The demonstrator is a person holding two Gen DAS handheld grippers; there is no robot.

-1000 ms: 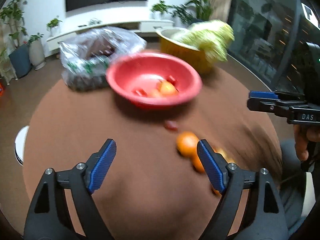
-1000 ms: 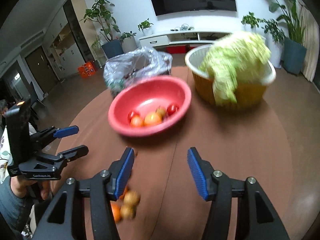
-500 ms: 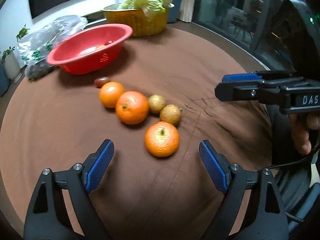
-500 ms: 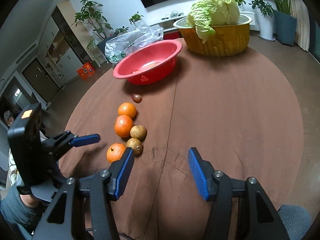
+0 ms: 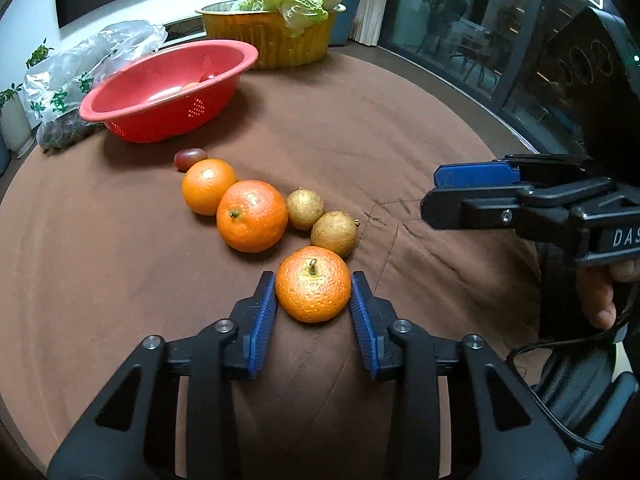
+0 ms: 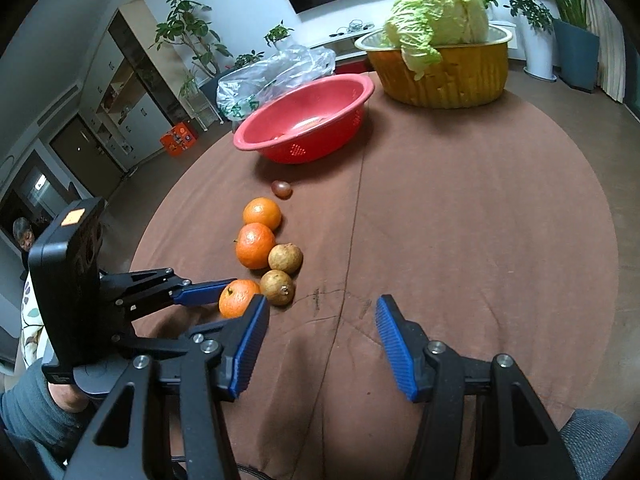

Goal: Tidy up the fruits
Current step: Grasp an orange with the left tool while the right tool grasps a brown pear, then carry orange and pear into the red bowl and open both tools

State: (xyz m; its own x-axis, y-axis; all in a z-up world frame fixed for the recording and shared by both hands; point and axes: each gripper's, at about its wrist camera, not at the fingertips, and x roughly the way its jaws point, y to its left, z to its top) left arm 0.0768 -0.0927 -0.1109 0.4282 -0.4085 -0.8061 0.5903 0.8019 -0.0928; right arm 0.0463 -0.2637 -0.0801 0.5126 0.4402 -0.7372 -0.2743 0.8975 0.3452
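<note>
My left gripper [image 5: 313, 292] is shut on the nearest orange [image 5: 313, 284], which rests on the brown table cloth [image 5: 120, 280]. Two more oranges [image 5: 252, 216] [image 5: 209, 186], two brown round fruits [image 5: 334, 234] [image 5: 305, 208] and a small dark red fruit [image 5: 190, 158] lie in a row beyond it. A red bowl [image 5: 168, 92] with a few small fruits stands further back. My right gripper [image 6: 320, 340] is open and empty, right of the fruit row; it also shows in the left wrist view [image 5: 472, 194]. The held orange [image 6: 239, 298] shows in the right wrist view.
A yellow basin [image 6: 444, 76] with a cabbage [image 6: 440, 24] stands at the far side. A plastic bag [image 5: 80, 76] of dark items lies behind the red bowl. The round table's edge [image 6: 612, 240] curves on the right.
My left gripper moved forward and closed on the nearest orange. The right gripper stayed open and shifted slightly closer to the fruit row.
</note>
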